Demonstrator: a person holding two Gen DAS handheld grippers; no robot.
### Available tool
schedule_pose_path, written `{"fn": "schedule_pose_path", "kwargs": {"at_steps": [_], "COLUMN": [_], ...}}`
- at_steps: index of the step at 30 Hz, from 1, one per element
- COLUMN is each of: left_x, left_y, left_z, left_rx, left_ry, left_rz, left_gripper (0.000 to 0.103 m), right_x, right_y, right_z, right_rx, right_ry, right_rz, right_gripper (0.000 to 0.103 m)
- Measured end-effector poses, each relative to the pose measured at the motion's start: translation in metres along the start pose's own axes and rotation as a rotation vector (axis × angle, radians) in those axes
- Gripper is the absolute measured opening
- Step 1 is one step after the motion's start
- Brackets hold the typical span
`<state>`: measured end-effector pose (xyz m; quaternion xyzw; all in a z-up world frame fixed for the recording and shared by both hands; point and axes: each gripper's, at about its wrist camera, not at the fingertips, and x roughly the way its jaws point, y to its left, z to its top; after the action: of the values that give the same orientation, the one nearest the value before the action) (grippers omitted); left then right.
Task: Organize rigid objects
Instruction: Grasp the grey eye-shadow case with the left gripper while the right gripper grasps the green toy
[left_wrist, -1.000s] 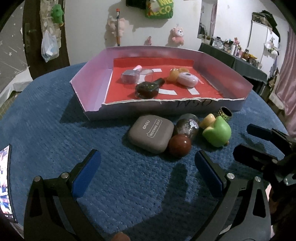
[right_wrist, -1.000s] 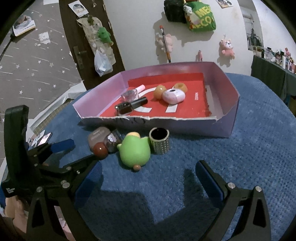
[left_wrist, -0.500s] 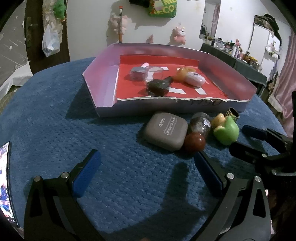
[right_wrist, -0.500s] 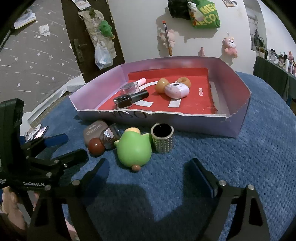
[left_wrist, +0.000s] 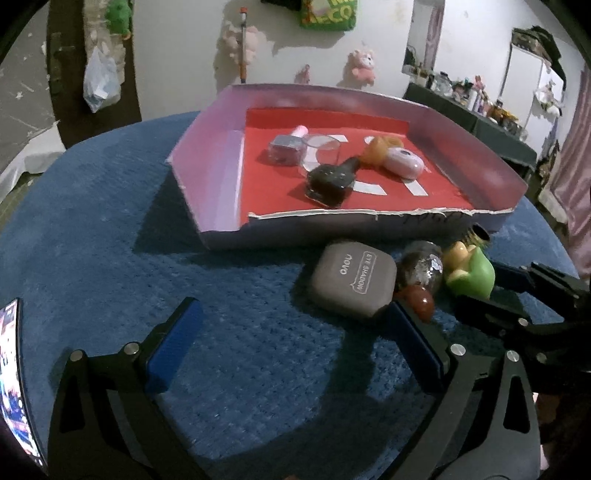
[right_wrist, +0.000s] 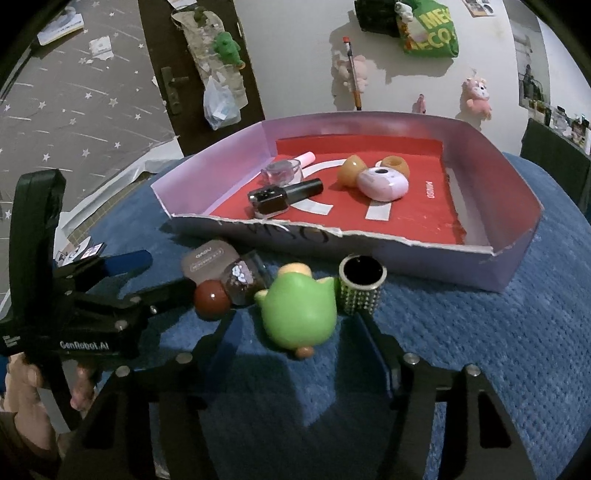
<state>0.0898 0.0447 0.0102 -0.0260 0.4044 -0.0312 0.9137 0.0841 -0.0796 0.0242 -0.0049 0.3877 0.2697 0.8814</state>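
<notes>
A pink-walled tray (left_wrist: 218, 177) (right_wrist: 517, 177) with a red floor holds a dark nail polish bottle (left_wrist: 330, 181) (right_wrist: 280, 195), a clear jar, a pink oval case (right_wrist: 382, 182) and orange pieces. In front of it on the blue cloth lie a grey eye-shadow case (left_wrist: 352, 282) (right_wrist: 207, 258), a red-brown ball (left_wrist: 417, 301) (right_wrist: 212, 299), a glittery globe (right_wrist: 243, 277), a green toy (left_wrist: 471, 271) (right_wrist: 301, 314) and a studded cup (right_wrist: 362, 284). My left gripper (left_wrist: 291, 343) is open, short of the grey case. My right gripper (right_wrist: 299, 343) is open with its fingers flanking the green toy.
A phone (left_wrist: 13, 369) lies at the left edge of the cloth. The left gripper shows in the right wrist view (right_wrist: 122, 280), close to the red-brown ball. Plush toys hang on the wall behind the tray.
Both grippers have moved forward toward the objects. My right gripper's fingers have narrowed and now sit on either side of the green toy. The objects have not moved.
</notes>
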Motion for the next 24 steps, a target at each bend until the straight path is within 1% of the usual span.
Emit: {"fn": "schedule_pose_path", "kwargs": {"at_steps": [5, 8, 10, 11, 13, 15, 16, 17, 19, 24], "left_x": [0.01, 0.013, 0.015, 0.017, 0.017, 0.016, 0.016, 0.016, 0.015, 0.008], "left_y": [-0.012, -0.012, -0.011, -0.011, -0.014, -0.023, -0.026, -0.028, -0.03, -0.024], "left_z": [0.006, 0.01, 0.012, 0.013, 0.013, 0.014, 0.014, 0.014, 0.014, 0.01], "left_rx": [0.046, 0.043, 0.034, 0.031, 0.046, 0.081, 0.088, 0.095, 0.097, 0.07], "left_ry": [0.028, 0.041, 0.055, 0.065, 0.068, 0.06, 0.058, 0.055, 0.049, 0.038], "left_rz": [0.031, 0.025, 0.011, -0.004, -0.004, 0.004, 0.004, 0.0, -0.011, -0.049], "left_gripper": [0.1, 0.1, 0.098, 0.093, 0.085, 0.066, 0.063, 0.056, 0.048, 0.048], "right_x": [0.005, 0.006, 0.008, 0.008, 0.009, 0.01, 0.01, 0.01, 0.01, 0.008], "right_y": [0.001, -0.001, -0.002, -0.002, -0.001, 0.0, 0.0, 0.0, 0.0, -0.001], "right_z": [0.004, 0.007, 0.009, 0.009, 0.01, 0.01, 0.01, 0.01, 0.01, 0.01], "right_rx": [-0.007, -0.002, 0.006, 0.006, -0.001, -0.006, -0.007, -0.008, -0.003, 0.01], "right_ry": [0.009, 0.014, 0.017, 0.017, 0.018, 0.02, 0.02, 0.021, 0.02, 0.02], "right_rz": [0.006, 0.008, 0.008, 0.008, -0.003, -0.006, -0.007, -0.006, -0.004, 0.009], "right_gripper": [0.06, 0.058, 0.058, 0.057, 0.053, 0.051, 0.051, 0.05, 0.05, 0.05]}}
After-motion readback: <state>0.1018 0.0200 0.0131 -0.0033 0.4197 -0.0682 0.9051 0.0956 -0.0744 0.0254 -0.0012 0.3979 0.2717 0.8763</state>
